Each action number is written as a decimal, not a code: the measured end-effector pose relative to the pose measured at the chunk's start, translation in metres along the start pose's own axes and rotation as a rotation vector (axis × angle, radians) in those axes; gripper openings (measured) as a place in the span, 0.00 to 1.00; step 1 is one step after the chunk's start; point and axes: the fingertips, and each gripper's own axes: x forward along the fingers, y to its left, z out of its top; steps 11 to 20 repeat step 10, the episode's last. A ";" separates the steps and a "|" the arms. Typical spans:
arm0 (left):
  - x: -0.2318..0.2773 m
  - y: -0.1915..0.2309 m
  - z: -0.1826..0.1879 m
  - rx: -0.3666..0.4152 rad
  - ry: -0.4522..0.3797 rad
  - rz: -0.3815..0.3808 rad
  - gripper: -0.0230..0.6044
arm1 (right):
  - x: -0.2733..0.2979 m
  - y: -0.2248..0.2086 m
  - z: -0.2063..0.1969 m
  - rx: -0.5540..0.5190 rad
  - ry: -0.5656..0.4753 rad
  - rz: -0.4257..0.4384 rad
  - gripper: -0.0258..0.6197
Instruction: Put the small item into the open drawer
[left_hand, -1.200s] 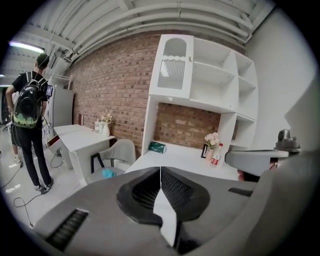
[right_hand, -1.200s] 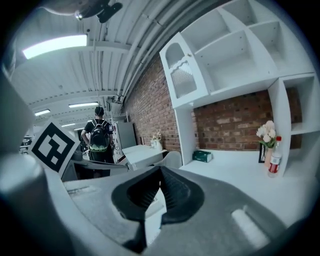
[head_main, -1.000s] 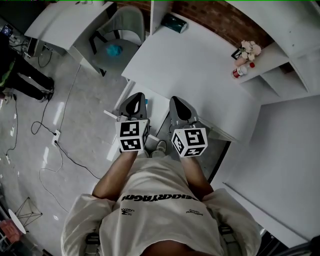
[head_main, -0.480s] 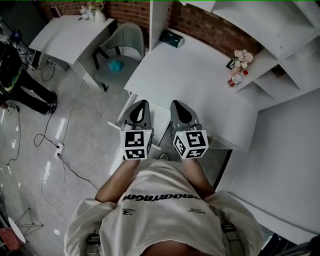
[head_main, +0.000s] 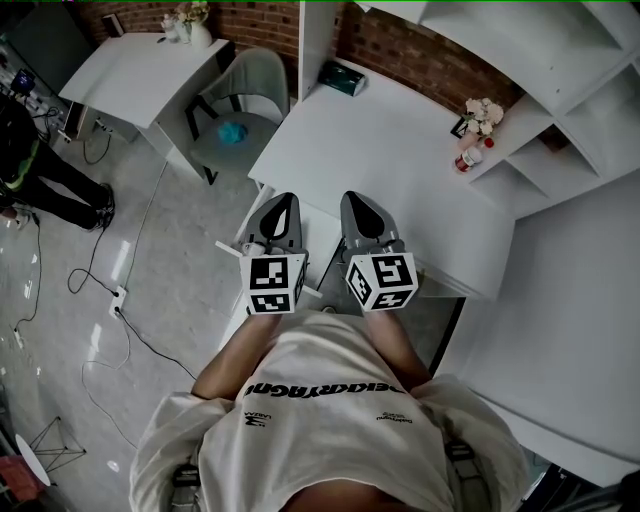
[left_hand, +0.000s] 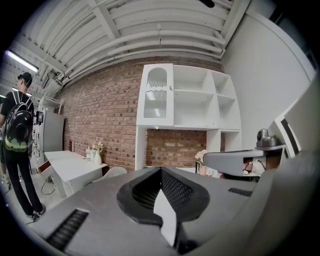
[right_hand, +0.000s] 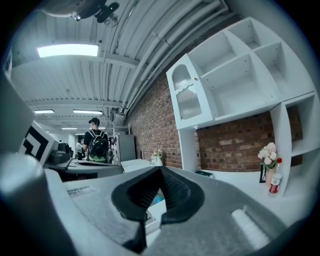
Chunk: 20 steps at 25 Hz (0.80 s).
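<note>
In the head view both grippers are held side by side over the near edge of a white desk (head_main: 400, 140). My left gripper (head_main: 283, 204) is shut with nothing between its jaws, and its own view shows the pads meeting (left_hand: 161, 171). My right gripper (head_main: 355, 200) is also shut and empty, its tips (right_hand: 161, 170) pointing over the desk. A white pulled-out drawer (head_main: 318, 225) shows between and below them, mostly hidden. A small red-capped bottle (head_main: 468, 159) stands at the desk's far right beside a flower vase (head_main: 482, 112); the bottle (right_hand: 273, 183) also shows in the right gripper view.
A teal box (head_main: 343, 77) lies at the desk's back edge. White shelves (head_main: 560, 150) rise on the right. A grey chair (head_main: 235, 100) and a second white desk (head_main: 130, 70) stand to the left. Cables (head_main: 120, 290) cross the floor; a person with a backpack (left_hand: 17, 130) stands far left.
The head camera has tilted, so more of the room's far side shows. Both grippers have edged slightly forward over the desk edge and stay shut.
</note>
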 end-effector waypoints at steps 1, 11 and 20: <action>0.000 0.000 0.000 0.002 -0.001 0.000 0.03 | 0.000 -0.001 0.001 -0.002 -0.001 -0.001 0.04; -0.005 0.006 0.001 0.012 -0.020 0.008 0.03 | 0.001 0.004 -0.001 -0.013 0.000 0.005 0.04; -0.005 0.006 0.001 0.012 -0.020 0.008 0.03 | 0.001 0.004 -0.001 -0.013 0.000 0.005 0.04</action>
